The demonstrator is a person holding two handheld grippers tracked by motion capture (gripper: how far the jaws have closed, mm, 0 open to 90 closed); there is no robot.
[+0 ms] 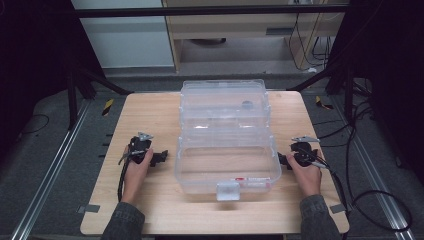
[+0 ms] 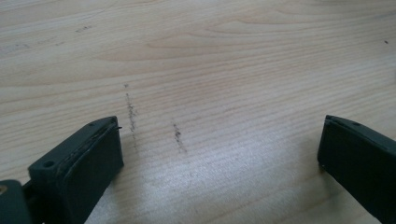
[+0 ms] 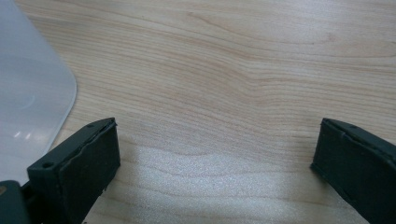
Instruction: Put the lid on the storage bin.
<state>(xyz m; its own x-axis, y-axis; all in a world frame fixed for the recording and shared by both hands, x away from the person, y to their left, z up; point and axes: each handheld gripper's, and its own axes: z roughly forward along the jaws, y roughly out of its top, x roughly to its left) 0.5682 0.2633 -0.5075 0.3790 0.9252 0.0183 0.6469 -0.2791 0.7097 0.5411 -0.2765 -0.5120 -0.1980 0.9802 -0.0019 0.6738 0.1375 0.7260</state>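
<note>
Still Waiting: Open Box Untouched Between Two Idle Grippers

Nothing yet appears handled. The clear plastic box [image 1: 227, 160] sits at the middle of the wooden table [image 1: 150, 112] with its lid [image 1: 224, 102] thrown back toward twelve o'clock, lying open beyond the tub. A white latch [image 1: 228, 190] faces six o'clock, toward the person. Something small and grey shows through the lid; what it is cannot be told.

Judging by this layout, the work with the box, most likely closing the lid, has not begun, and every step of it remains.

The left gripper [image 1: 159, 158] rests on the table at nine o'clock from the box, near it but apart, its jaws pointing toward the tub wall. In the left gripper view its jaws stand wide with bare wood and a few dark scuff marks [image 2: 177, 135] between them.

The right gripper [image 1: 283, 160] lies at three o'clock from the box, just beside its wall; touch cannot be told. Its jaws gape equally wide over bare wood, gripping nothing, and the right gripper view catches a rounded corner of the box [image 3: 32, 98] at its ten o'clock.
</note>
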